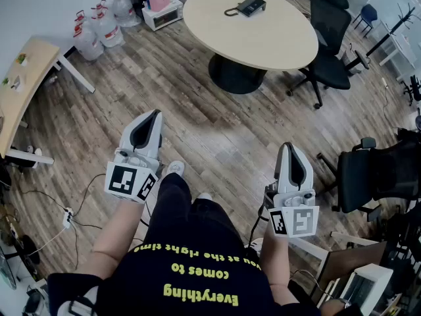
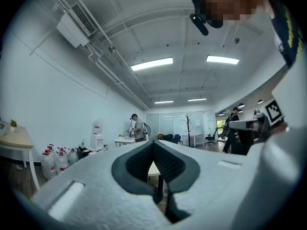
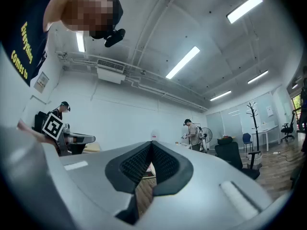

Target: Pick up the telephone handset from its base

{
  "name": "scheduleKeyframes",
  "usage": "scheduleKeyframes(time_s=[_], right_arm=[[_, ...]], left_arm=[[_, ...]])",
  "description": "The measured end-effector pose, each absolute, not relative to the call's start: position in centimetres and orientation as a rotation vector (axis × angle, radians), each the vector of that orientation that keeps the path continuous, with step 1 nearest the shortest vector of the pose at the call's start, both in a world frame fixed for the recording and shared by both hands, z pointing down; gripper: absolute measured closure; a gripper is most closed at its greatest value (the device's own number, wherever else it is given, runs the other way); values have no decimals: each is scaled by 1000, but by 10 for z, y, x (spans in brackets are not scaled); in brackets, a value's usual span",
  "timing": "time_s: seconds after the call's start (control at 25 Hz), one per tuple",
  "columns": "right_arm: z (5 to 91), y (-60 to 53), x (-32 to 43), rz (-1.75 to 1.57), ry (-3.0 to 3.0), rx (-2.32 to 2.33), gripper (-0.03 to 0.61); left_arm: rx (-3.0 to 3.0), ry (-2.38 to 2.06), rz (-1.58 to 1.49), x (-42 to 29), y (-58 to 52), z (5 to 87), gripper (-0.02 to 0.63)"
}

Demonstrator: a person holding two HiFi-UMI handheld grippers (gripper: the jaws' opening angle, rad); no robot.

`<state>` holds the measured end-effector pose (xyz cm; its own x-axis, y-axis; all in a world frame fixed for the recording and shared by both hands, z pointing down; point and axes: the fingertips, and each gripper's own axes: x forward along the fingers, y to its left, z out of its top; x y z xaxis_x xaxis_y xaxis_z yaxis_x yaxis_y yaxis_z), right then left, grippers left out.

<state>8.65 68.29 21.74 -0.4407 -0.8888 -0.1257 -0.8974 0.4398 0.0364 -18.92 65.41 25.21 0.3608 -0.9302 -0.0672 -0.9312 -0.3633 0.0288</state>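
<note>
A dark telephone (image 1: 249,6) with its handset (image 1: 232,10) lies on the far part of a round beige table (image 1: 263,35) in the head view. Both grippers hang well short of the table, over the wooden floor in front of the person's legs. My left gripper (image 1: 154,115) is shut with nothing in it; its dark pads (image 2: 165,164) meet at the tips. My right gripper (image 1: 287,147) is shut and empty too, its pads (image 3: 160,164) touching. Each gripper view looks level across the room, and the phone does not show in either.
A black office chair (image 1: 331,61) stands at the table's right and another (image 1: 378,173) sits at the right edge. Water bottles (image 1: 95,31) and a white appliance (image 1: 162,13) line the far wall. A wooden desk (image 1: 23,84) is at left, cables and a power strip (image 1: 67,217) below it. People stand far off.
</note>
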Motion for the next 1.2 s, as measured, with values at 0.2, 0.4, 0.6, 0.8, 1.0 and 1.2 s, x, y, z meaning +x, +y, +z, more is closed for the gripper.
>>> scheduleKeyframes(time_s=[0.2,0.4,0.6,0.8,1.0,1.2], right_arm=[[219,678,88,146,2587,-1610,568],[222,672,91,120,2580,-1601,568],[228,657,103,78,2571,-1688,552],[234,643,111,20,2571,-1705,436],[239,618,100,-26,2597,-1675,382],[242,583,90,-36,2609,-1681,367]], left_arm=[[-2590,1760,106,-186,650,253,610],[-2608,1742,82,-180,646,257,610],[-2620,1757,72,-178,637,257,609],[-2681,1771,49,-172,624,262,503],[-2683,1778,28,-175,598,262,396],[-2667,1756,5,-183,558,263,350]])
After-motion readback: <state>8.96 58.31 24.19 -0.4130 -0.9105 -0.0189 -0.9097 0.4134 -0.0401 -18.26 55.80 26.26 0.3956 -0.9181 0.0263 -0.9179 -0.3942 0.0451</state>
